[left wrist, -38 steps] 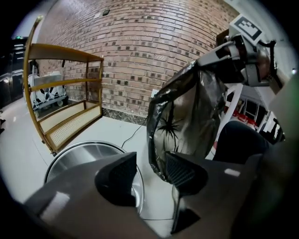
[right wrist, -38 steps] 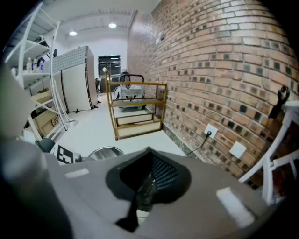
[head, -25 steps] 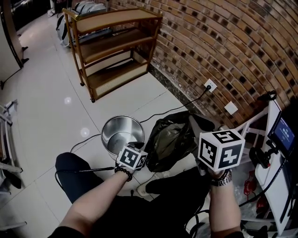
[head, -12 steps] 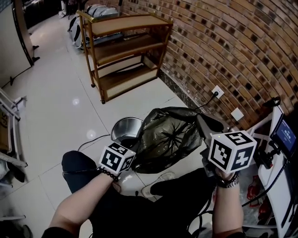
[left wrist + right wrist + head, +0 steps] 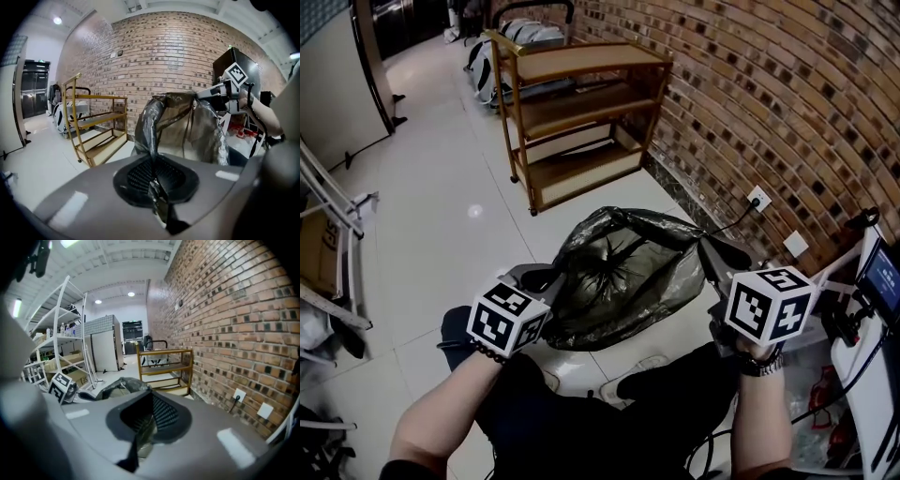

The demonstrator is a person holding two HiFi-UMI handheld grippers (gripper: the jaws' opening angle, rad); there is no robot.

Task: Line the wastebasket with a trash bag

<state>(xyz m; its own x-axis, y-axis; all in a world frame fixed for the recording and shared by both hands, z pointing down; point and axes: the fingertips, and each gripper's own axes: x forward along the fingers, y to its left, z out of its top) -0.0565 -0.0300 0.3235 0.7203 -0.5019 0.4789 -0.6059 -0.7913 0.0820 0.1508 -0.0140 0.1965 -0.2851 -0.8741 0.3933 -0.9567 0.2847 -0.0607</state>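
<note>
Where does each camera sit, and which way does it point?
Head view: on the head, looking steeply down at the bag; forearms, legs, left gripper and right gripper show.
Left gripper view: on the left gripper, facing the brick wall; its shut fingers and the right gripper show.
Right gripper view: on the right gripper, facing the shelf; its fingers and the left gripper show.
All three share the bag, pinched by both grippers.

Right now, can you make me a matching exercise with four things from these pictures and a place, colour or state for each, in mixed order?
1 bag
2 shelf
3 socket
4 left tongs

A white, on the wall
B shut on the bag
C black, stretched in the air
D wooden, on the floor

Pairs: 1-C, 2-D, 3-A, 4-B
</note>
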